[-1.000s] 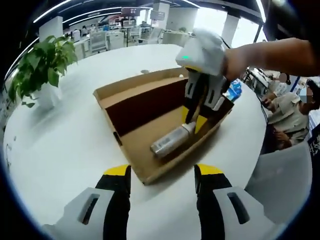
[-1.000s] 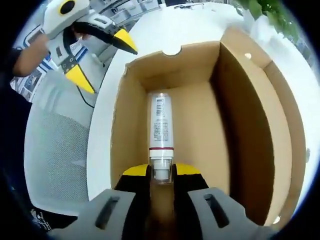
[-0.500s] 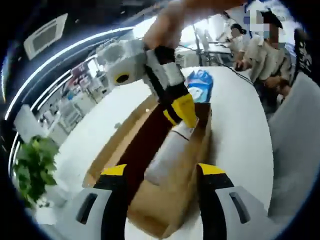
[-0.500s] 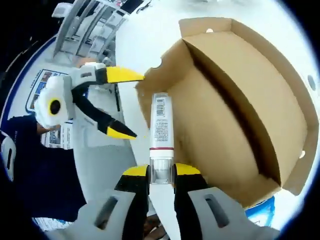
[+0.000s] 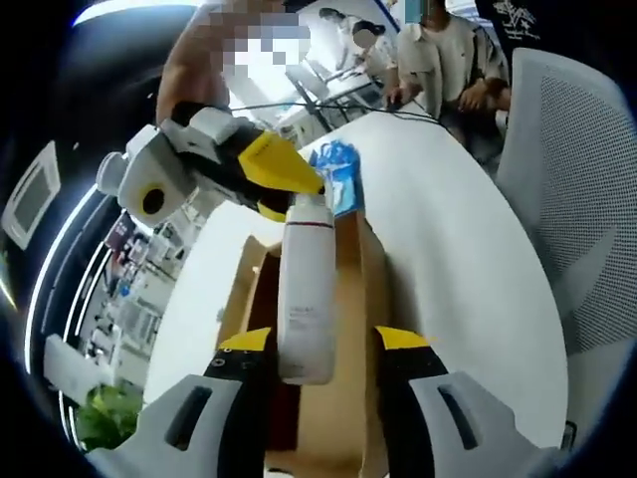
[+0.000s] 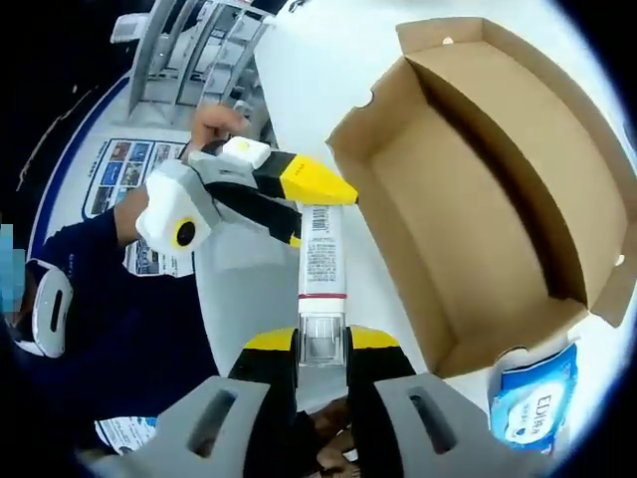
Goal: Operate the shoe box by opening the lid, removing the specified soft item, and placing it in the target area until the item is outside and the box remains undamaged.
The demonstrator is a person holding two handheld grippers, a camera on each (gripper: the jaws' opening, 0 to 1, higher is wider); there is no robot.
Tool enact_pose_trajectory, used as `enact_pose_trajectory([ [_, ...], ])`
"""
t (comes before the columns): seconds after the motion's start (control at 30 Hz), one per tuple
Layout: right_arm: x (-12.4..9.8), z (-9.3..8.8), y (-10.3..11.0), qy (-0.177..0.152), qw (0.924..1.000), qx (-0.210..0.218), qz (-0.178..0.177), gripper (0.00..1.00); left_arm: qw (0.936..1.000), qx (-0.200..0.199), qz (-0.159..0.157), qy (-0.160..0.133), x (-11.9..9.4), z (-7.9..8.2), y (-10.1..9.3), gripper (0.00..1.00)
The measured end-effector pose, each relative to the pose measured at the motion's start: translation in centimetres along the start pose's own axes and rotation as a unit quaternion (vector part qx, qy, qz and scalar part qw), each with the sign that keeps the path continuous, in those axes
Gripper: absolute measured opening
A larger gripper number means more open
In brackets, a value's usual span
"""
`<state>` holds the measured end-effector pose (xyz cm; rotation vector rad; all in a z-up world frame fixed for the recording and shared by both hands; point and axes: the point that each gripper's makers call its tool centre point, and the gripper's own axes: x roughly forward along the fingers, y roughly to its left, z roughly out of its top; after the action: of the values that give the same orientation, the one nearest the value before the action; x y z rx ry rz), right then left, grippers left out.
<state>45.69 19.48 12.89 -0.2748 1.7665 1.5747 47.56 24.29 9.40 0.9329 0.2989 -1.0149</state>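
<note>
Right gripper (image 6: pixel 321 344) clenched on the tube's (image 6: pixel 321 261) cap, tube held clear of the open box (image 6: pixel 478 199); left gripper (image 6: pixel 304 204) spread around its far end, not gripping; early release likely drops it onto the tabletop (image 6: pixel 299 60).

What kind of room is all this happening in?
Most likely an open-plan office. There is a mesh office chair beside the big white table, people sit at a desk with cables in the background, and a potted plant stands on the table.
</note>
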Motion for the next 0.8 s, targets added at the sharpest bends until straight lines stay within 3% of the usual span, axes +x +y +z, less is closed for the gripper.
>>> enact_pose_trajectory([
  [0.1, 0.2, 0.3, 0.1, 0.004, 1.0, 0.0, 0.0, 0.15, 1.0, 0.006, 0.001, -0.003, 0.3, 0.6, 0.3, 0.37],
  [0.17, 0.1, 0.5, 0.2, 0.006, 1.0, 0.001, 0.004, 0.15, 0.9999, 0.012, -0.005, -0.002, 0.5, 0.8, 0.2, 0.23],
  [0.2, 0.1, 0.4, 0.2, 0.01, 0.9999, 0.0, 0.001, 0.15, 0.9999, 0.011, -0.007, 0.007, 0.5, 0.6, 0.2, 0.23],
  [0.4, -0.2, 0.2, 0.4, 0.014, 0.9999, 0.006, 0.006, 0.15, 0.9999, -0.01, -0.001, -0.008, 0.2, 1.1, 0.3, 0.22],
  [0.53, -0.4, 0.6, 0.4, 0.001, 1.0, -0.004, 0.005, 0.16, 0.9997, -0.019, 0.01, -0.009, 0.0, 0.9, 0.9, 0.21],
  [0.6, -0.6, 1.7, 0.2, -0.03, 0.9994, -0.015, -0.002, 0.16, 0.9987, -0.05, 0.012, -0.001, -0.2, 0.3, 1.0, 0.21],
  [0.73, -1.2, 2.9, 0.4, -0.075, 0.9966, -0.035, 0.006, 0.18, 0.9983, -0.05, 0.026, -0.016, -0.7, 0.5, 1.8, 0.21],
  [0.8, -1.4, 3.2, 0.5, -0.093, 0.9947, -0.043, 0.007, 0.24, 0.997, -0.07, 0.024, -0.023, -0.7, 0.8, 2.0, 0.21],
])
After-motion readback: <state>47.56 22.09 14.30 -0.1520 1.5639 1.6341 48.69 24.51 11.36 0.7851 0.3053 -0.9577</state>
